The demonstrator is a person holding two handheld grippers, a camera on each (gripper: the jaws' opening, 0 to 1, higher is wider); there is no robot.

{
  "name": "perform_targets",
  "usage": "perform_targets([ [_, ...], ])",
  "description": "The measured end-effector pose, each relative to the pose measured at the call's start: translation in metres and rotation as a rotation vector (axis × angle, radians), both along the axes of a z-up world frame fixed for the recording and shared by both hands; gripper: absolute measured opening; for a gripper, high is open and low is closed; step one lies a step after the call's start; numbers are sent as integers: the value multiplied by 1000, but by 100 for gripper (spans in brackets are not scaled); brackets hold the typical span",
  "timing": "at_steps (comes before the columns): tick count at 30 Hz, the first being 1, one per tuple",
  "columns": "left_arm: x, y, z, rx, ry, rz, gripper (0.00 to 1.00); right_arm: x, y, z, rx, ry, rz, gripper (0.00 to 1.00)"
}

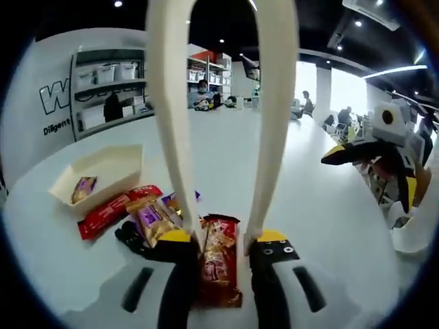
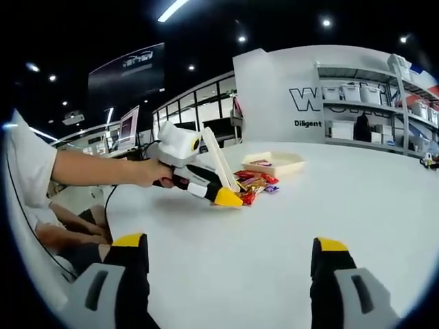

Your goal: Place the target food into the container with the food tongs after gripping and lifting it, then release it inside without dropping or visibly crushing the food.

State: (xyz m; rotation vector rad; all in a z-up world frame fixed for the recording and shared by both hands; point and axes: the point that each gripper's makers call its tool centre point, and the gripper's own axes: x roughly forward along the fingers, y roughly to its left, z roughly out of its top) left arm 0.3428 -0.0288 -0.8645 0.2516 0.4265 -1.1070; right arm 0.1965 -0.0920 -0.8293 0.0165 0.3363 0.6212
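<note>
The left hand-held gripper clamps long cream plastic food tongs, whose arms stand apart above a red-wrapped snack bar on the white surface. The right hand-held gripper is spread wide and holds nothing.

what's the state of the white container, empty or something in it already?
Not empty. In the left gripper view the white container sits open on the table with one purple-and-gold wrapped snack lying inside; the other wrapped snacks lie outside beside it.

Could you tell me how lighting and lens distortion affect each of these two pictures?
Left gripper view: bright windows wash out the far room, and the fisheye bends the white tongs and the table. Right gripper view: dark ceiling with spot lights, evenly lit table, curved shelves, slightly soft snack packets.
</note>
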Motion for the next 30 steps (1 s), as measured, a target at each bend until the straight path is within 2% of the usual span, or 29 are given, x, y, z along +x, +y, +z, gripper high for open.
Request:
perform_targets([
  [2, -4, -1, -6, 27, -15, -22, 27, -1, 0, -1, -1, 2, 0, 97],
  [3, -6, -3, -4, 9, -30, -33, 25, -1, -1, -2, -3, 6, 2, 97],
  [6, -3, -2, -6, 19, 0, -12, 23, -2, -4, -4, -5, 12, 1, 97],
  [19, -2, -2, -5, 10, 10, 7, 22, 1, -5, -5, 0, 9, -1, 96],
  [22, -2, -3, -5, 8, 13, 18, 22, 2, -8, -4, -19, -5, -1, 93],
  [25, -4, -4, -5, 10, 5, 13, 22, 1, -9, -7, -24, 12, -7, 100],
  [26, -4, -4, -5, 13, 6, 11, 22, -1, -9, -10, -11, 33, -9, 99],
  [30, -7, -3, -3, 12, 14, 11, 22, 0, -12, -11, -3, 28, -15, 99],
])
